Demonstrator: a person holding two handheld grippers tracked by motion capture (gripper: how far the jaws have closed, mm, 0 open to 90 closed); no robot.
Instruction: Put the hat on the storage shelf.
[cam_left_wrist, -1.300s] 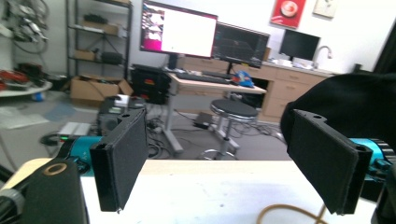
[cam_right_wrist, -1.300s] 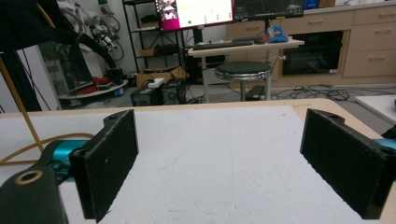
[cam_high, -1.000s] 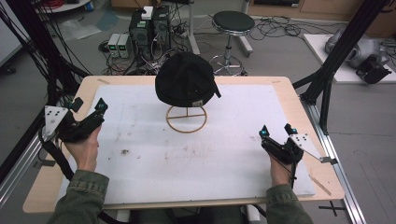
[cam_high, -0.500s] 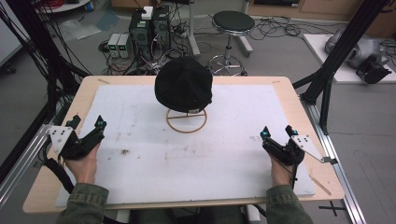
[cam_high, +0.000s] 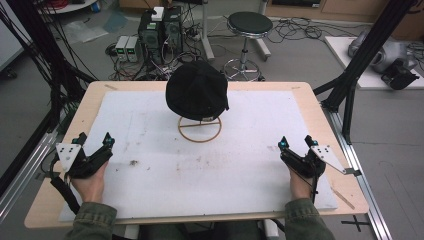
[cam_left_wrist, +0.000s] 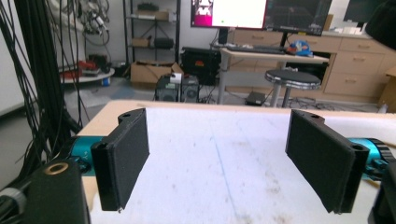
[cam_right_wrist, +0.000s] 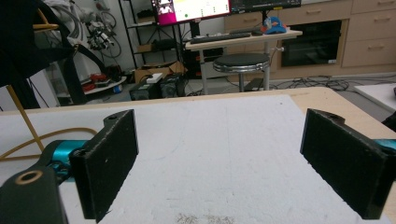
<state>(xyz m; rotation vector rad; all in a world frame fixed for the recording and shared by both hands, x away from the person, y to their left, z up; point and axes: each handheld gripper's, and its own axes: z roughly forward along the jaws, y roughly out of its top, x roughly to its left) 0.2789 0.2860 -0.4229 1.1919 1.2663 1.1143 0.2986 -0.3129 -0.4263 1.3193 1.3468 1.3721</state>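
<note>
while the wooden counter (cam_high: 320, 107) carries a wide white mat (cam_high: 240, 165) over most of its top, a black cap (cam_high: 197, 90) sits on a round wire stand (cam_high: 199, 129) at the far middle of that mat. the cap covers the stand's top, and the stand's ring base rests on the mat.

the left gripper (cam_high: 93, 146) lies at the near left edge of the mat, held in the person's left hand (cam_high: 90, 182), its 2 fingers (cam_left_wrist: 122, 158) spread wide and released, with bare mat between them in the left gripper view. the right gripper (cam_high: 296, 143) lies at the near right, held in the right hand (cam_high: 300, 185), its 2 fingers (cam_right_wrist: 108, 158) likewise spread apart and gripping nothing.

the cap stands well apart from both pairs of fingers, ahead of them and between the 2 grippers. in the right gripper view the stand's yellow wire shows at the left, beyond the fingers.
</note>
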